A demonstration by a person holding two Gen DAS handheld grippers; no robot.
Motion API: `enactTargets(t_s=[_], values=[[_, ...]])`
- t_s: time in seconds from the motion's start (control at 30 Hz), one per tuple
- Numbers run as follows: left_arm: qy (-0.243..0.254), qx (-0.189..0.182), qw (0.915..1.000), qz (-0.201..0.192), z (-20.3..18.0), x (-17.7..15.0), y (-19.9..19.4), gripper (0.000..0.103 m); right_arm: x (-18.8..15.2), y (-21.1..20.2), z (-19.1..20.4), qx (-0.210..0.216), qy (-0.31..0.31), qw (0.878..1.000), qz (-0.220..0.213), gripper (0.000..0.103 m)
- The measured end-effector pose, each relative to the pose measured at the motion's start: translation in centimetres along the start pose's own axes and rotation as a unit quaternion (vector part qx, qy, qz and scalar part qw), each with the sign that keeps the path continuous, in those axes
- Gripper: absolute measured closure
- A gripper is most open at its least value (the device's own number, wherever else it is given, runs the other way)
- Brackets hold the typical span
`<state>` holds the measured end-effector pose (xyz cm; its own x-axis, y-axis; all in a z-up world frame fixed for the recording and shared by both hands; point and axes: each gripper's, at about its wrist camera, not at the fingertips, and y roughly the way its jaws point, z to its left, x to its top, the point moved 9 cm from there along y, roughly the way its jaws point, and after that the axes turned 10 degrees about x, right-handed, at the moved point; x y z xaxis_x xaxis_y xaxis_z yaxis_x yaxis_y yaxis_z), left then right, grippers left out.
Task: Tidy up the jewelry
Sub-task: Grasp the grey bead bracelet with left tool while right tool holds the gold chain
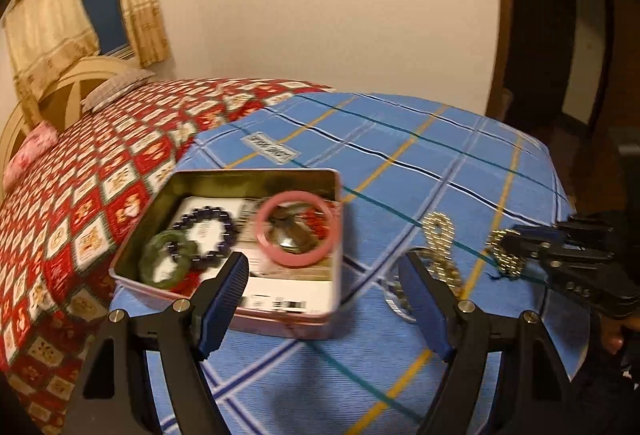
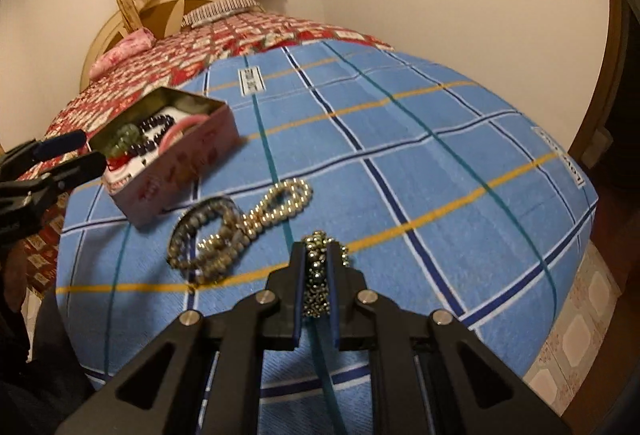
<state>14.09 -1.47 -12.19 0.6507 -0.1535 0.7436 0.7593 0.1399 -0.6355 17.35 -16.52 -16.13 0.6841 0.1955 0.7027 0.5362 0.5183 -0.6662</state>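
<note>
A pink tin box [image 1: 256, 177] [image 2: 172, 179] lies open on the blue checked cloth. Inside it are a pink bangle [image 1: 296, 233], a dark purple bead bracelet [image 1: 206, 235] and a green bangle [image 1: 166, 263]. My left gripper [image 1: 322, 261] [image 2: 86, 149] is open over the tin's near right corner, holding nothing. To the right of the tin lie a gold bead bracelet [image 1: 440, 229] [image 2: 282, 201] and a grey-brown bead bracelet [image 2: 208, 243]. My right gripper [image 2: 318, 251] [image 1: 508, 247] is shut on a small gold bead bracelet [image 2: 318, 275], just above the cloth.
The blue cloth [image 2: 400, 139] covers the foot of a bed with a red patterned quilt [image 1: 100, 175]. Pillows and a headboard [image 2: 168, 7] are at the far end. The bed edge drops to a tiled floor [image 2: 576, 331] on the right, by a dark doorway [image 1: 560, 35].
</note>
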Motion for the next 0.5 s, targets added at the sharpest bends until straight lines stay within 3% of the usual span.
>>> enactTargets(t_s=[0.17,0.27,0.5], values=[[0.041,-0.02,0.999,-0.005,-3.3,-0.4,-0.3,0.025,-0.7,0.1,-0.3,-0.036,-0.023,0.999,0.01,0.091],[0.061,-0.038,0.9974,0.001,-5.1,-0.8,0.0,0.025,-1.1,0.1,-0.9,-0.037,-0.017,0.999,0.012,0.09],[0.104,-0.039,0.9936,0.018,-7.8,-2.2,1.2,0.025,-1.4,-0.1,-1.0,-0.039,-0.016,0.999,0.006,0.09]])
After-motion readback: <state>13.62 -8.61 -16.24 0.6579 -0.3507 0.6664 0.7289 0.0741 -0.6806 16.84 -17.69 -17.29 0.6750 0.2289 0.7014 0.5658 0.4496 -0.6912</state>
